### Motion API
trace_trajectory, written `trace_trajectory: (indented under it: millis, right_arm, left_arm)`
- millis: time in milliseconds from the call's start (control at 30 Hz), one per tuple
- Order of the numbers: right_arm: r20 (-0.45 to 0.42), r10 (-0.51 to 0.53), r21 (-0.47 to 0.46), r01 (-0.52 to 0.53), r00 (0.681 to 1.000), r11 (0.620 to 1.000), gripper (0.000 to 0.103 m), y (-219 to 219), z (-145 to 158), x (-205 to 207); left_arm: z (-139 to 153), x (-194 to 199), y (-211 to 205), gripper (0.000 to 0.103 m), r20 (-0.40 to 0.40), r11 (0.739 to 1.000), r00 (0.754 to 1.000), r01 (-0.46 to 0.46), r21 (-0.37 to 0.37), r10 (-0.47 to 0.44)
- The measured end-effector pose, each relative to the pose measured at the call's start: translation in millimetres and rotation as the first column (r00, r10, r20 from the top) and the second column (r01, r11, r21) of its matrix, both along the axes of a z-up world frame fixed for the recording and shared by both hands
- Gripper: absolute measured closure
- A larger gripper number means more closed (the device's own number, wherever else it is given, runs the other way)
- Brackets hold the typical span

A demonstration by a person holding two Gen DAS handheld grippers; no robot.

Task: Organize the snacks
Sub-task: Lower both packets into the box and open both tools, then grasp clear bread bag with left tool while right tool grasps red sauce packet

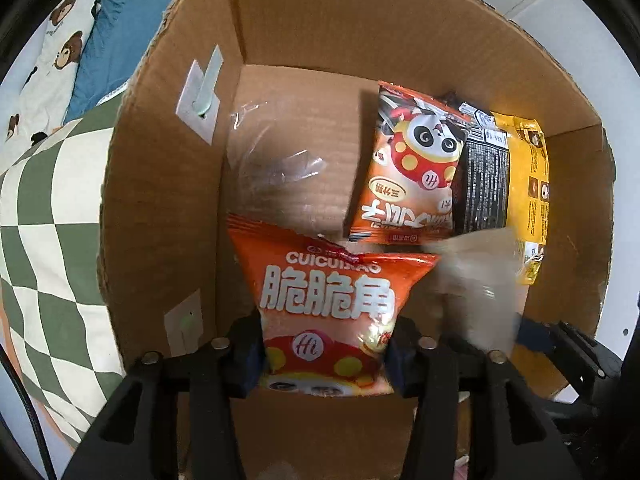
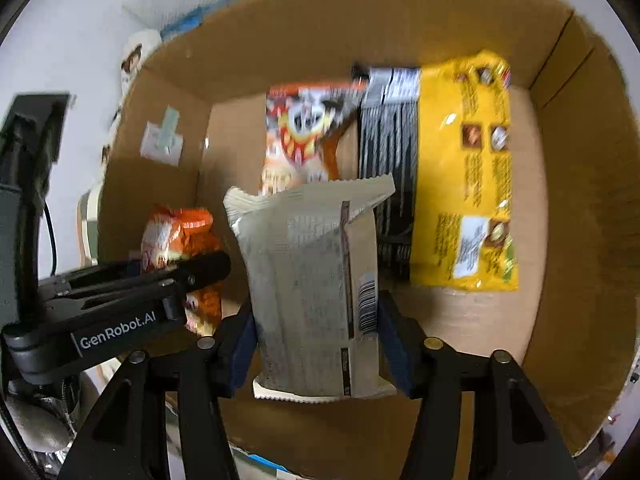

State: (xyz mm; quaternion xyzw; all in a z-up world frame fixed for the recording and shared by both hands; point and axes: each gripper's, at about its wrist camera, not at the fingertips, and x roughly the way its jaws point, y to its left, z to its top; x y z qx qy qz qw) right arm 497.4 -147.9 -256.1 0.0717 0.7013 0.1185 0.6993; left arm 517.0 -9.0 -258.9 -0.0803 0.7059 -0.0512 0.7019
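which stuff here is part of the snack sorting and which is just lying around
Part of the job:
- orange snack bag in the left gripper
- grey-white packet in the right gripper
- panda bag, black packet, yellow packet
- cardboard box

Just lying about:
- checked blanket
- bear-print pillow

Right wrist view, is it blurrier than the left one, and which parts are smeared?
Yes: right wrist view smears the yellow packet and panda packet; left wrist view is sharp on the orange packet, only the beige packet blurs.
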Motion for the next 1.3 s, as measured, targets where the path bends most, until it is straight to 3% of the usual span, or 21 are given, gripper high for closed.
trace_trajectory:
  millis: [33, 67, 100, 133, 333, 567, 700, 1000, 1100, 1300]
  right_arm:
    - [-0.008, 0.01, -0.01, -0.011, 1.0, 1.0, 0.027, 0.5, -1.8, -0.5]
    - [-0.005, 0.016, -0.024, -0.016, 1.0, 1.0, 0.012, 0.0, -1.9, -1.2]
    - [-0.001, 0.019, -0.028, -0.019, 1.0, 0.999, 0.008, -1.4, -1.3, -1.9]
    - [-0.002, 0.017, -0.029, -0.017, 1.0, 0.999, 0.008, -2.3, -1.2, -2.3]
    - [0.02, -0.001, -0.049, 0.002, 1.0, 0.999, 0.008, -16.7, 4.1, -6.6]
    - [0.122, -0.041, -0.094, 0.053, 0.992, 0.994, 0.008, -41.6, 34.3, -29.7]
    - [0.208, -0.047, -0.126, 0.074, 0.977, 0.989, 0.008, -54.6, 60.4, -45.9]
    - [0.393, -0.04, -0.156, 0.11, 0.919, 0.982, 0.008, -56.1, 126.0, -95.5]
    - [0.427, -0.039, -0.148, 0.113, 0.904, 0.982, 0.008, -52.4, 138.8, -105.5]
    - [0.478, -0.059, -0.111, 0.127, 0.876, 0.986, 0.008, -51.2, 164.8, -132.0]
  left_arm:
    - [-1.0, -0.7, -1.2, 0.048, -0.003, 1.0, 1.0, 0.003, -0.008, -0.003]
    - [-2.2, -1.2, -2.4, 0.042, -0.01, 1.0, 1.0, 0.005, -0.024, -0.005]
    - [-2.6, -2.5, -4.7, 0.036, -0.015, 0.999, 1.0, 0.009, -0.037, -0.009]
    - [-1.6, -3.3, -6.8, 0.03, -0.011, 0.999, 1.0, 0.017, -0.039, -0.017]
    - [9.3, -12.2, -7.2, 0.027, 0.041, 1.0, 0.999, 0.011, 0.001, -0.011]
    - [41.4, -32.8, -11.7, 0.027, 0.183, 0.997, 0.983, -0.015, 0.073, 0.002]
    - [62.8, -55.0, -11.5, 0.027, 0.27, 0.996, 0.963, -0.038, 0.086, 0.013]
    - [123.0, -103.2, -8.8, 0.027, 0.48, 0.988, 0.877, -0.052, 0.142, -0.023]
    - [137.9, -116.8, -11.7, 0.027, 0.519, 0.987, 0.854, -0.043, 0.152, -0.043]
    - [154.6, -139.2, -18.1, 0.027, 0.554, 0.99, 0.832, -0.045, 0.133, -0.037]
